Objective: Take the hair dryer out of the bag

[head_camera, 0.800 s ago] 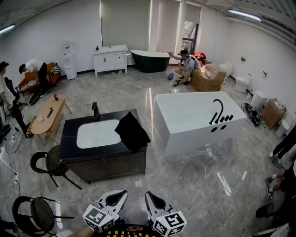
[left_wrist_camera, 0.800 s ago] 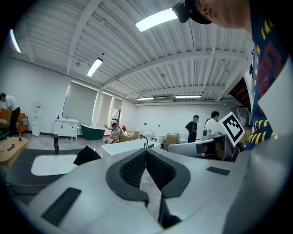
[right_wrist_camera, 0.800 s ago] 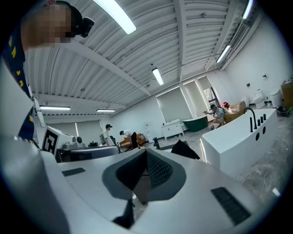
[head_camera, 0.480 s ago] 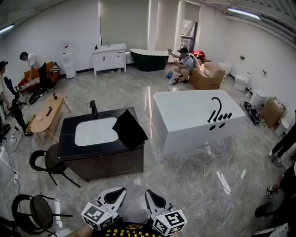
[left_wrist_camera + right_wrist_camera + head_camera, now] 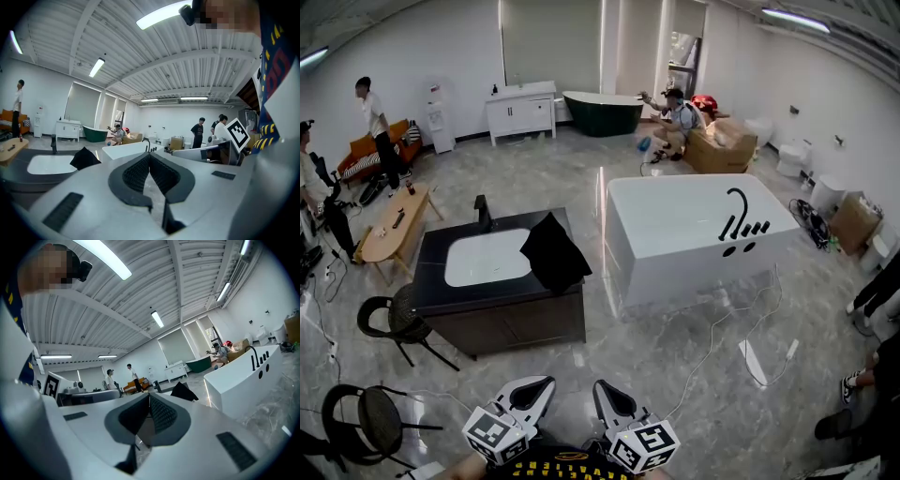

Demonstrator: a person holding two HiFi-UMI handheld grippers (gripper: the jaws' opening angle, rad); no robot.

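Ahead, a floppy black fabric bag (image 5: 551, 253) lies on the dark vanity counter (image 5: 431, 274) beside its white basin (image 5: 486, 259), contents hidden; left gripper (image 5: 538, 383) and right gripper (image 5: 604, 387) are clenched, holding nothing.

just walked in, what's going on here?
Nothing is being handled yet. A person holds the left tongs and right tongs low in front, both shut and empty. The black bag lies on the right end of the dark vanity, beside its white basin, across open floor from the tongs. No hair dryer is visible, so the task looks unstarted.
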